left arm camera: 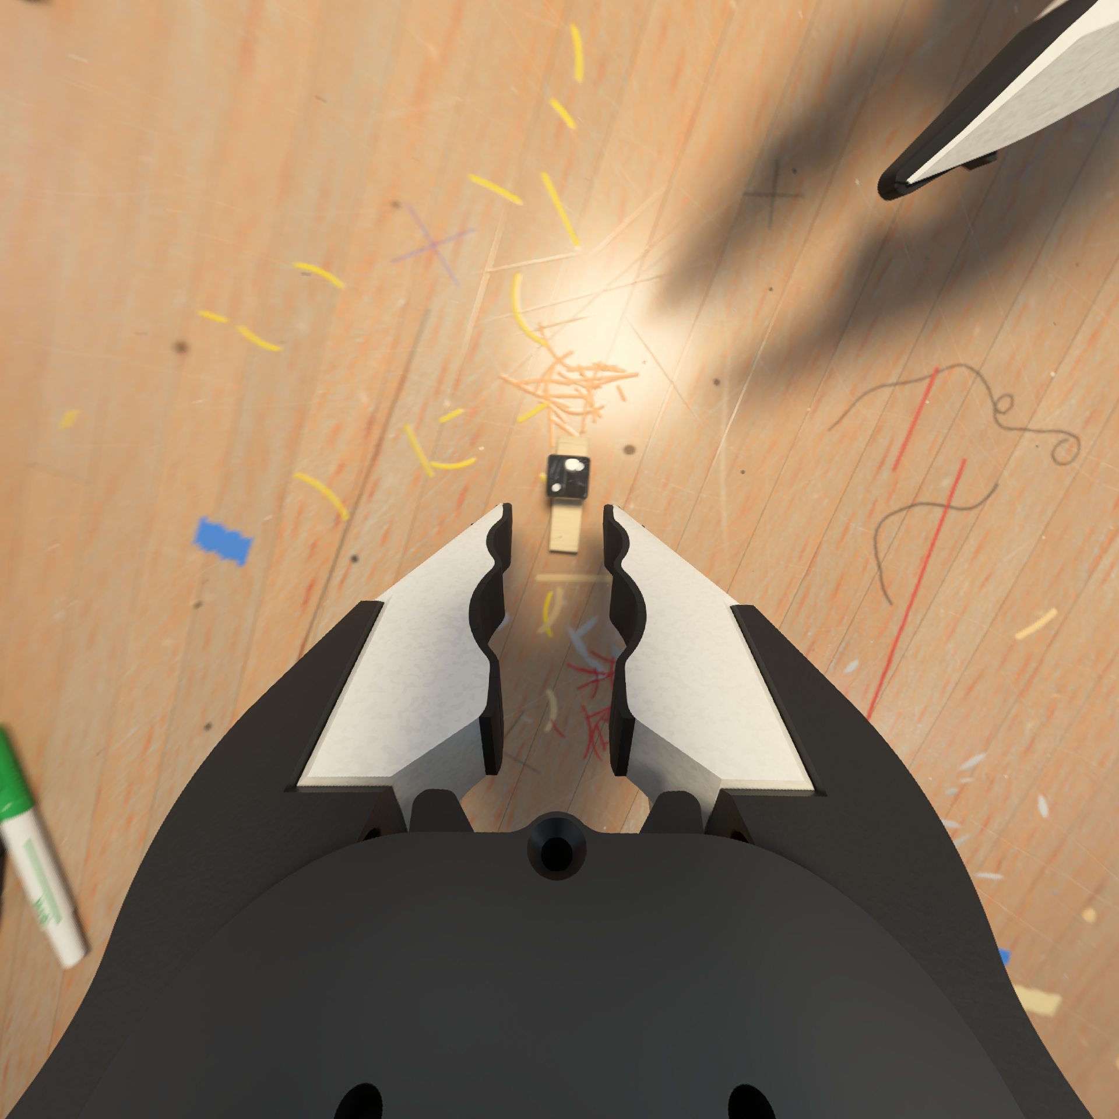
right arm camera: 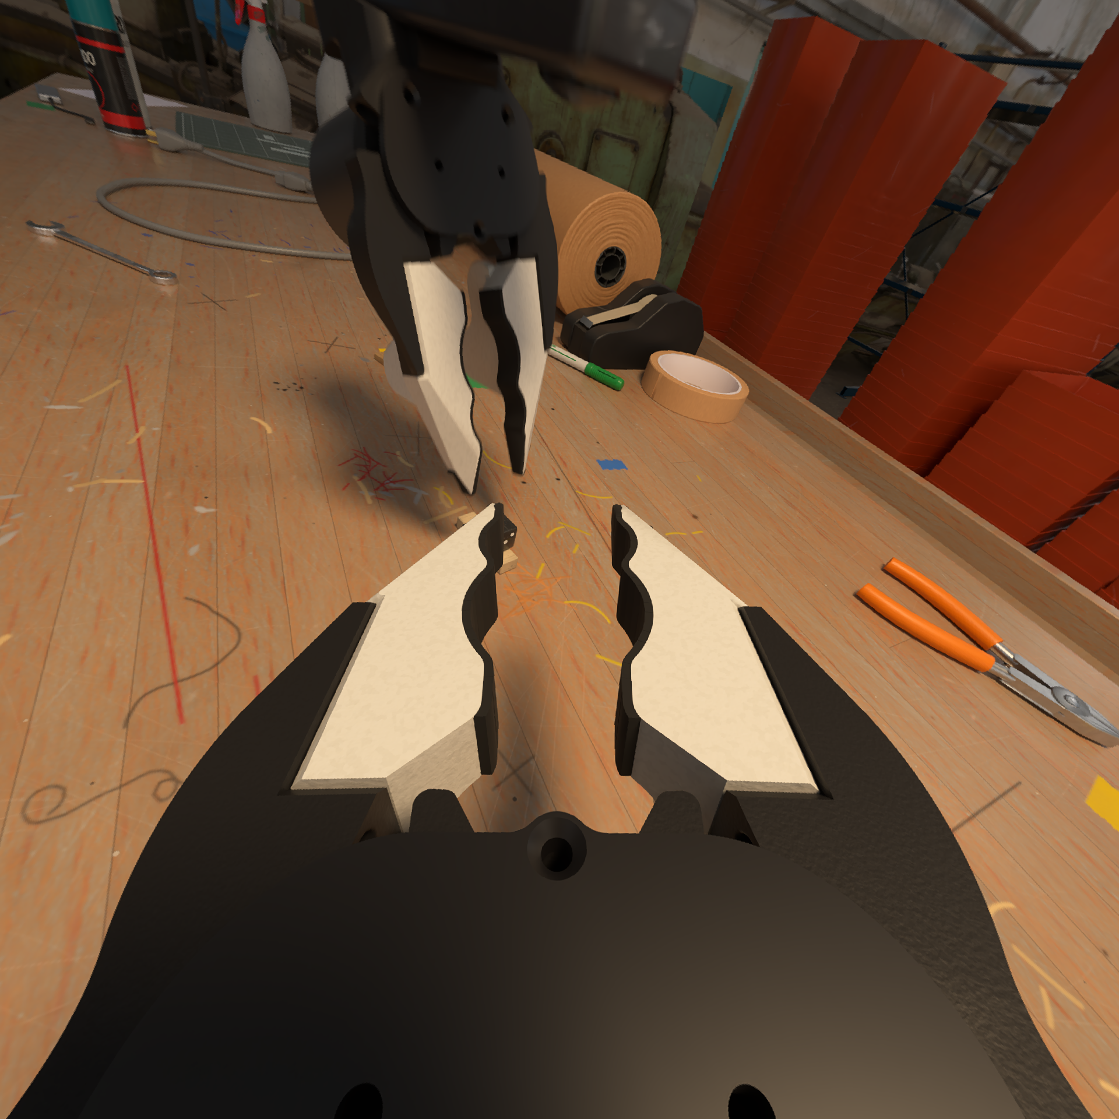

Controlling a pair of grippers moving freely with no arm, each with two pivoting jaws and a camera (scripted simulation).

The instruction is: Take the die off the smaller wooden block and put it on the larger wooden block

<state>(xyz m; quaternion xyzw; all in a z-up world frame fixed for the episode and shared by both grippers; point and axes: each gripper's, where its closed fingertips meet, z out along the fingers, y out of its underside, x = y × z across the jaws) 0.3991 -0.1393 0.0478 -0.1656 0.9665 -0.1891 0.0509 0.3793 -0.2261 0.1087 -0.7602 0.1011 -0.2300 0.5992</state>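
Table (left arm camera: pixel 181 181): pale orange planks, scratched, strewn with yellow, orange and red shavings, pen scribbles and a blue tape scrap (left arm camera: pixel 222 541).
Red stacks (right arm camera: pixel 848 181): tall ribbed blocks beyond the table's far edge, right wrist view.
Paper roll (right arm camera: pixel 605 242): brown cylinder with a dark core, lying on its side.
Left hand-held gripper (left arm camera: pixel 557 514): black body, cream fingers with wavy black pads; points down at the table, jaws apart and empty, hovering above the block and die.
Right hand-held gripper (right arm camera: pixel 556 514): same build, tilted low over the table, jaws spread, holding nothing; its left fingertip partly hides the die.
Pliers (right arm camera: pixel 981 648): orange handles, steel nose, lying flat to the right.
Tape roll (right arm camera: pixel 694 386): tan ring, flat, beside a black dispenser (right arm camera: pixel 636 330).
Marker (left arm camera: pixel 33 860): green and white, at the left edge.
Block (left arm camera: pixel 565 530): thin, pale wooden strip, flat on the table.
Die (left arm camera: pixel 568 477): small glossy black cube with white pips, sitting on the block; whether this block is the smaller cannot be told.
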